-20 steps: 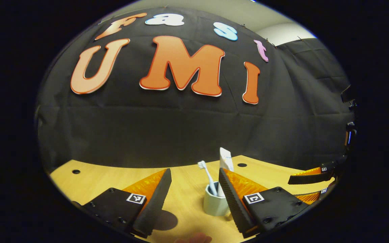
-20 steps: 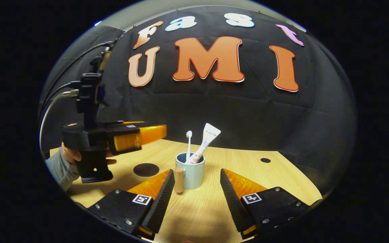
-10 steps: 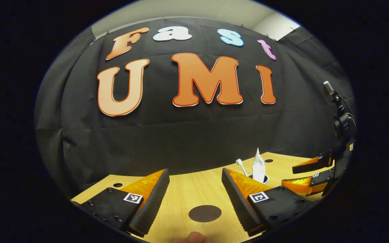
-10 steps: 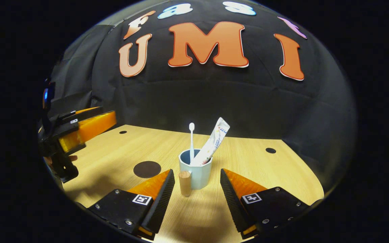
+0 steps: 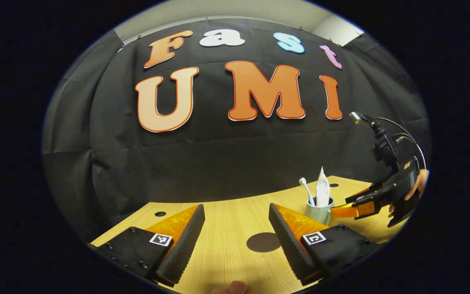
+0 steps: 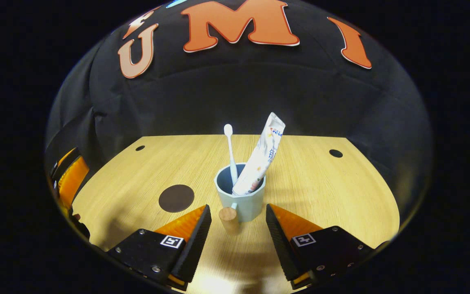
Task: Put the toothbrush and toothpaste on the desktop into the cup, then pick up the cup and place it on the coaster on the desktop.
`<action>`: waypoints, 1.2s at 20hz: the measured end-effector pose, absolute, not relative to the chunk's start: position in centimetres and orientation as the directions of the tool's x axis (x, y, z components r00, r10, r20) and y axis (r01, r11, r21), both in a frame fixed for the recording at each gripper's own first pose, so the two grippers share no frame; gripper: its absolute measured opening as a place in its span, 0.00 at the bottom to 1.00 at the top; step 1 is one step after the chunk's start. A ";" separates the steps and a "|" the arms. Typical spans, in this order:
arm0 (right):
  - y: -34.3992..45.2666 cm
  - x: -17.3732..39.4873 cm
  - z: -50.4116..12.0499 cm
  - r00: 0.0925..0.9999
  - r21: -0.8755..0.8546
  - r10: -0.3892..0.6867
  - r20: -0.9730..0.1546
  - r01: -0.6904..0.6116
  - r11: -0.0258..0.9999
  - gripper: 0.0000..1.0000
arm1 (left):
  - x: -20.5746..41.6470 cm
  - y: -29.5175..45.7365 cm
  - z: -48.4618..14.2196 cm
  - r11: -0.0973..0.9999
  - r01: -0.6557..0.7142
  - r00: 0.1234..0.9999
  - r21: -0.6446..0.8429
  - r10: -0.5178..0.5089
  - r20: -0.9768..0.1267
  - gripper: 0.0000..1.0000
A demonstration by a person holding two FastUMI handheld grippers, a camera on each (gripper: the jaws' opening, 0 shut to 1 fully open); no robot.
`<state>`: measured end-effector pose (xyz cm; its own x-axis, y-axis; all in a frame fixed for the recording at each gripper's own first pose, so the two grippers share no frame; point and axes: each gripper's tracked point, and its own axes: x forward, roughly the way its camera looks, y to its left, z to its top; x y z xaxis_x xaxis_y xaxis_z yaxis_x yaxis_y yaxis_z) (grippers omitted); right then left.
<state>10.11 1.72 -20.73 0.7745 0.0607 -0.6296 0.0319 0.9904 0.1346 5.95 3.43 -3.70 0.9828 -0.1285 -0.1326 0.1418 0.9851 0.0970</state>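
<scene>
We see both views sharp at the centre and strongly bowed toward the edges. Light falls from above: a bright glare patch lies on the desktop (image 6: 320, 183) nearest the camera, below the cup (image 6: 241, 202), whose soft shadow falls beside it.

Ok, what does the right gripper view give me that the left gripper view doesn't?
Right gripper view: the cup seen from above, its wooden handle facing the open right hand-held gripper. Left gripper view: a hand holding that gripper, its cables, and the coaster just ahead of the open left hand-held gripper. Both: toothbrush and toothpaste standing in the cup, which sits on the table beside the coaster, not on it.
</scene>
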 end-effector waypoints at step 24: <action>2.0 10.8 -26.8 0.539 0.043 -0.010 -0.842 0.085 0.995 0.26 | 2.6 9.7 -9.5 0.998 0.059 0.964 0.021 -0.051 -0.262 1.00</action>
